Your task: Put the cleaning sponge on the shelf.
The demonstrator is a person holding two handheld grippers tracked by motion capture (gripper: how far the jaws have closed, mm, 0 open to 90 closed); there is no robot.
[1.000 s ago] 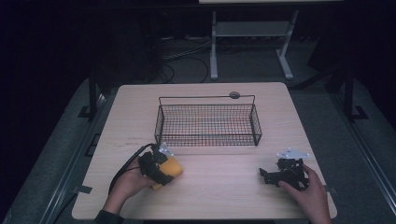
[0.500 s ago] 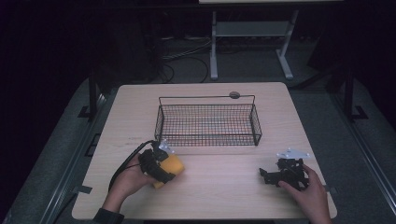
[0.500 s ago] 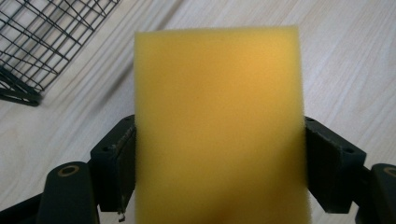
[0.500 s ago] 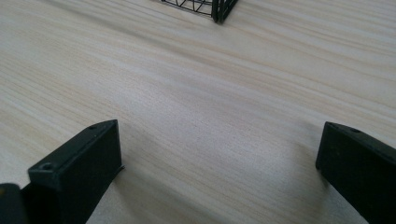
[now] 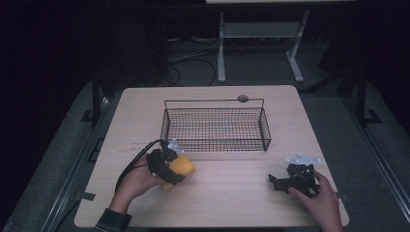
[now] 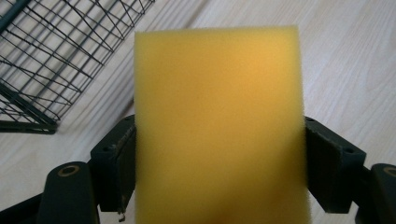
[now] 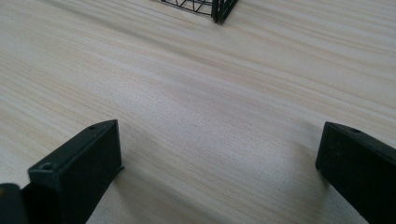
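A yellow sponge (image 5: 180, 166) is clamped between the jaws of my left gripper (image 5: 167, 166), just in front of the wire basket's near left corner. In the left gripper view the sponge (image 6: 217, 126) stands upright between the two black jaws, which press its sides. The black wire basket (image 5: 216, 144) sits at the table's middle, nothing inside it. My right gripper (image 5: 278, 182) rests low at the front right of the table, jaws wide apart over bare wood (image 7: 219, 140).
The light wooden table (image 5: 212, 203) has free room between the two hands. A small round grey disc (image 5: 242, 98) lies behind the basket. The basket's corner (image 7: 219, 9) shows ahead of the right gripper. Dark floor, cables and a stand lie beyond.
My left gripper with the sponge has lifted slightly and moved a little toward the basket's near left corner. The right gripper has stayed in place.
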